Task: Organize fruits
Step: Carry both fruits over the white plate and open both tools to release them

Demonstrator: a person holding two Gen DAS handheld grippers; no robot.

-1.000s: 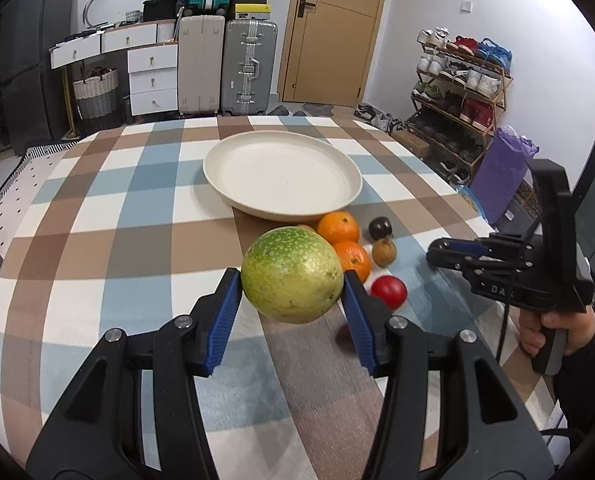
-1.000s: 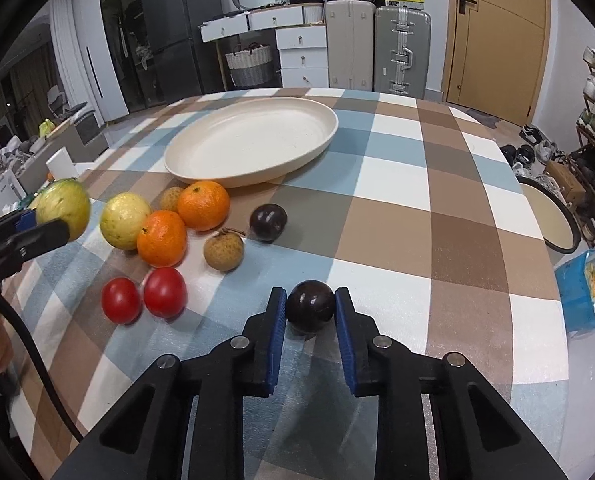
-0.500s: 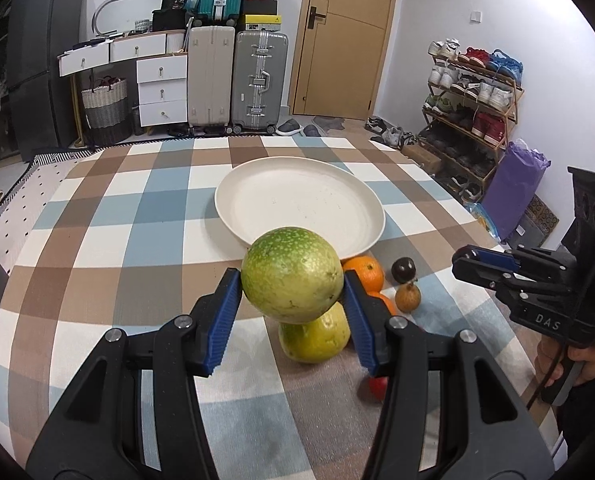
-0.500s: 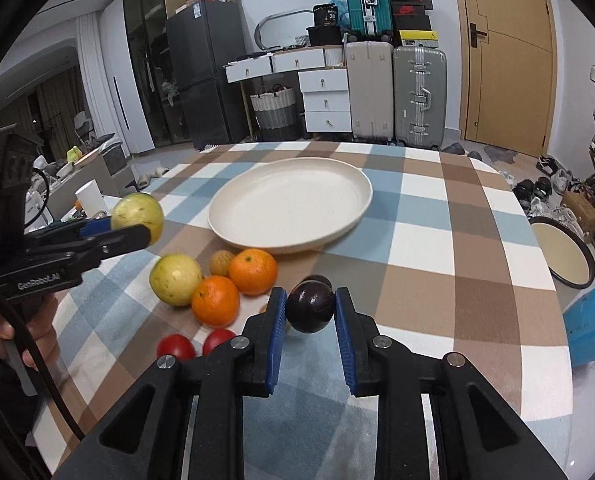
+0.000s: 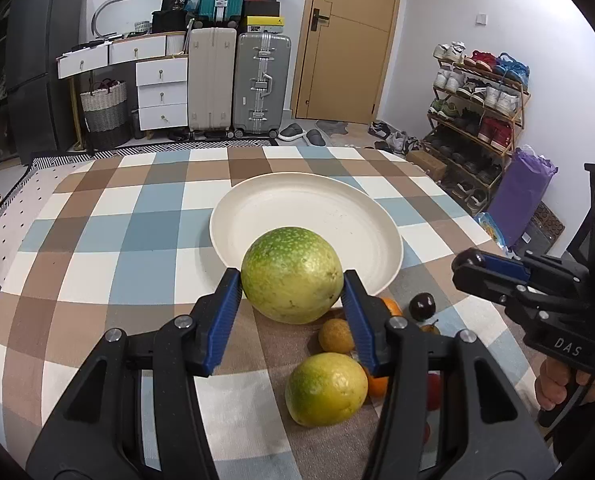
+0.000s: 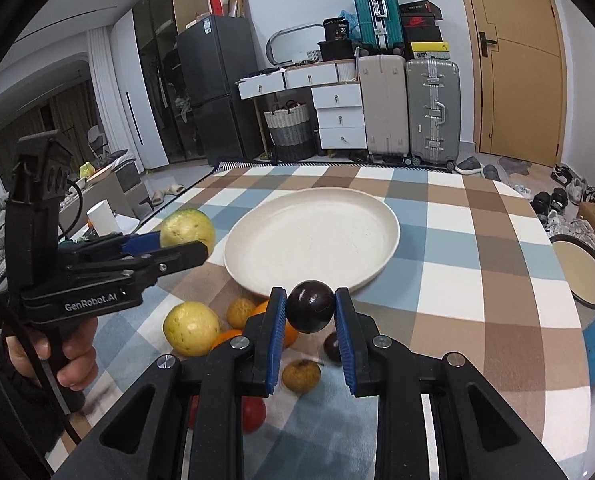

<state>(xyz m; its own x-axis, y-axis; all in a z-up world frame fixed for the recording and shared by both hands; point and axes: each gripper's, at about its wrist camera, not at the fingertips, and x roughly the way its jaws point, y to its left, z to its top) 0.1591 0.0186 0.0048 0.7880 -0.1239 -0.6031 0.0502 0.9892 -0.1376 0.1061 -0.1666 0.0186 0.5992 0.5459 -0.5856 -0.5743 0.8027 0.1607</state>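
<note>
Left gripper (image 5: 291,294) clamps a large green fruit (image 5: 292,274), held above the table at the near rim of the cream plate (image 5: 305,216). Right gripper (image 6: 310,316) clamps a small dark round fruit (image 6: 310,306), also just short of the plate's near rim. Loose on the checked tablecloth (image 5: 97,240) near the plate: a yellow-green fruit (image 5: 326,389), oranges (image 6: 287,334), two small brown fruits (image 6: 301,375), another dark fruit (image 5: 422,306), red tomatoes (image 6: 253,414).

R gripper (image 6: 310,307) clamping dark fruit (image 6: 310,312); cream plate (image 6: 377,216) beyond, L gripper (image 6: 185,244) w/ green fruit (image 6: 187,229)
</note>
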